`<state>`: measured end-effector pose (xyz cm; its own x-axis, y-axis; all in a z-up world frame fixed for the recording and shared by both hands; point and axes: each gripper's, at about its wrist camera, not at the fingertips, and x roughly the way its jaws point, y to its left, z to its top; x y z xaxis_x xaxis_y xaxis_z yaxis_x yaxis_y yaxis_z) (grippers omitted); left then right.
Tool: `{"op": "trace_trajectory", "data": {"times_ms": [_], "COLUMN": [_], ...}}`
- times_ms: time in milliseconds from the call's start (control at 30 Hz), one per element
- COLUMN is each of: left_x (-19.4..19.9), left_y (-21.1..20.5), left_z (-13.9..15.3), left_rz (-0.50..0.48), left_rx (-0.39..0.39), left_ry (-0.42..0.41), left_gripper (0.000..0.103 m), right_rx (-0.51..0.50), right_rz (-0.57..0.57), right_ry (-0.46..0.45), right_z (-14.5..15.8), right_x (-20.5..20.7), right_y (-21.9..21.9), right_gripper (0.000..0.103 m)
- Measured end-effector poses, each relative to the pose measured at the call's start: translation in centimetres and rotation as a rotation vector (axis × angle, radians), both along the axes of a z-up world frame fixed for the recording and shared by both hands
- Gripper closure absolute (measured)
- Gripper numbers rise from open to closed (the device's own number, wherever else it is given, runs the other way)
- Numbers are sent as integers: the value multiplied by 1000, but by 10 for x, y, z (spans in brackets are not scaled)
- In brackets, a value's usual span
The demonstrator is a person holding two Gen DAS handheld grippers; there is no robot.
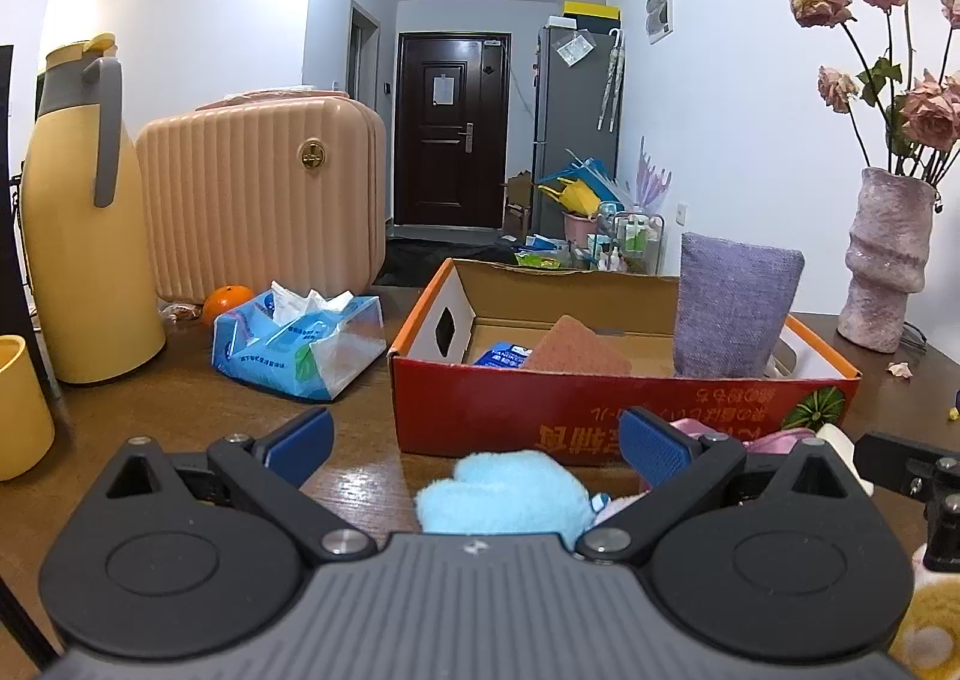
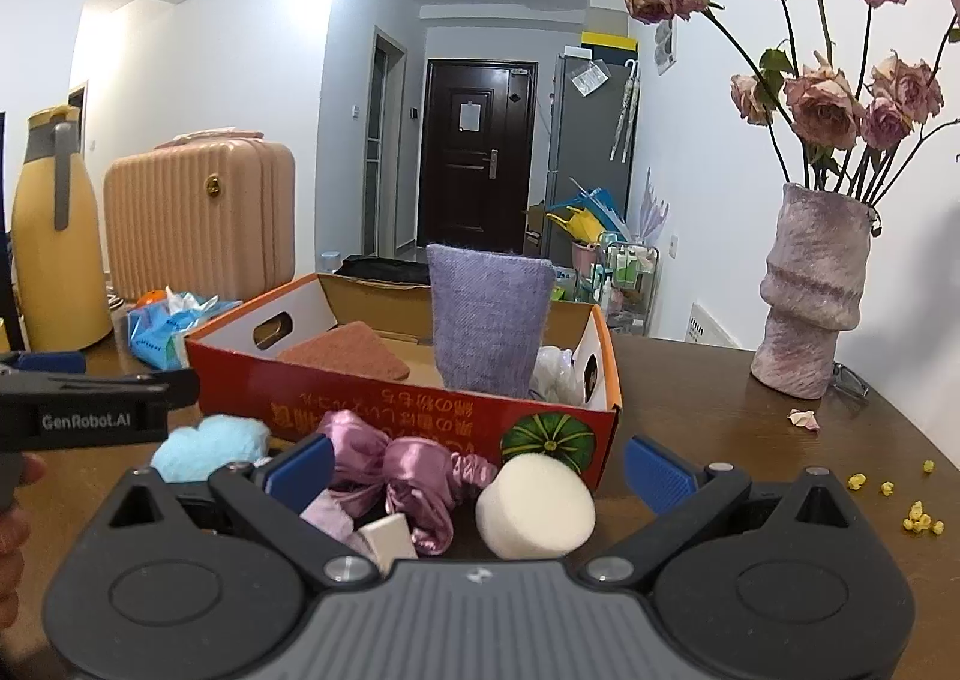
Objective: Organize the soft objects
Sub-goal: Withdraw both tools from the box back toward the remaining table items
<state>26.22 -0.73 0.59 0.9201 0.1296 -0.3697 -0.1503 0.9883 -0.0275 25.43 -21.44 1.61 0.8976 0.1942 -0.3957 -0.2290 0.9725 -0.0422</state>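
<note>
A red cardboard box [image 1: 492,398] [image 2: 384,398] stands on the wooden table, holding a purple cloth [image 1: 729,308] [image 2: 489,314] upright and a brown sponge pad [image 1: 576,350] [image 2: 348,353]. In front of it lie a fluffy blue plush [image 1: 504,491] [image 2: 207,443], a pink satin scrunchie [image 2: 408,476] and a white round sponge [image 2: 537,509]. My left gripper [image 1: 477,443] is open with the blue plush between its fingers, apart from the pads. My right gripper [image 2: 477,470] is open around the scrunchie and the white sponge.
A tissue pack [image 1: 297,344], an orange [image 1: 225,300], a yellow jug [image 1: 78,224] and a pink suitcase [image 1: 264,200] stand at the left. A vase of dried roses [image 2: 813,290] is at the right, with petals and yellow crumbs [image 2: 918,518] nearby.
</note>
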Motion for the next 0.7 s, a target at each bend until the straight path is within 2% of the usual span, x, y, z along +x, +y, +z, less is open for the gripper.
{"op": "trace_trajectory", "data": {"times_ms": [333,700], "left_x": [-25,-52], "left_y": [-1,-3], "left_z": [0,-2], "left_rz": [-18,-43], "left_rx": [-3,-8], "left_ry": [2,9], "left_gripper": [0,0], "right_rx": [-33,-10], "right_rz": [10,9], "right_ry": [-23,-19], "right_z": [-7,-11], "right_x": [-31,-54], "right_y": [2,-5], "right_gripper": [0,0]}}
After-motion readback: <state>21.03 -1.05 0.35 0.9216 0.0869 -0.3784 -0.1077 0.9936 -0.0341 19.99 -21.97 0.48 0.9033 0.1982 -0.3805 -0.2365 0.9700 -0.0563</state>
